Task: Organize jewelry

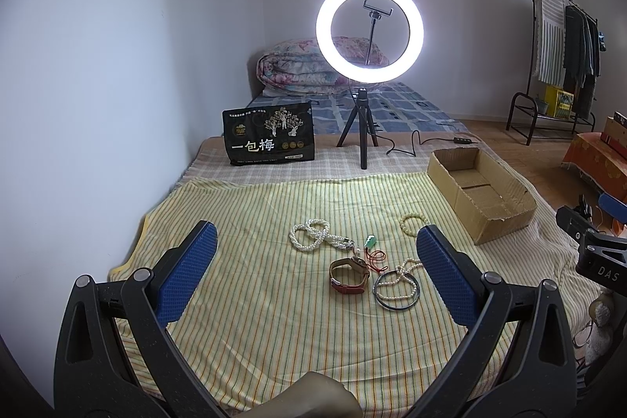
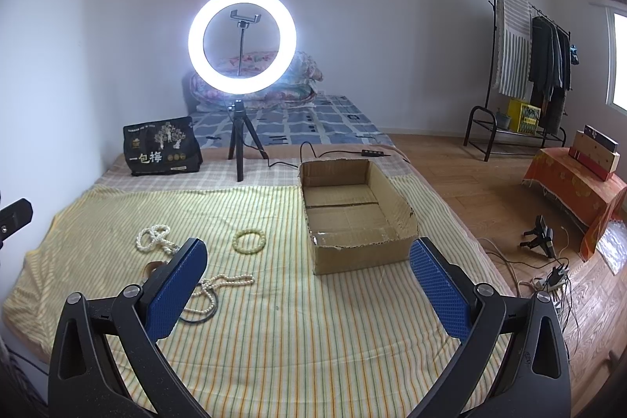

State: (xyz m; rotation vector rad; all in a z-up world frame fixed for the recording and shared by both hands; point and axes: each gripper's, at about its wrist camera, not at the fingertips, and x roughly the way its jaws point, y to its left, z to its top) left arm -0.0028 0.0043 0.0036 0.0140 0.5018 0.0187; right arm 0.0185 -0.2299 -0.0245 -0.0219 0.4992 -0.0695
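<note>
On the striped bedspread [image 1: 254,300], the pearl necklace [image 1: 399,275] lies tangled through a dark bangle [image 1: 395,302]; both grippers' jaws gape empty, so lifting either likely drags both.

"一包梅" on black bag [image 1: 269,134]

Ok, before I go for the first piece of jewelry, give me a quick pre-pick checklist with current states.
1. Left gripper open, holding nothing: ok.
2. Right gripper open, holding nothing: ok.
3. Cardboard box open-topped, nothing visible inside: ok.
4. Bead bracelet lying apart from other pieces: ok.
5. Pearl necklace separate from black bangle: not ok, it drapes across the bangle.
6. Watch clasp state: cannot tell.
</note>
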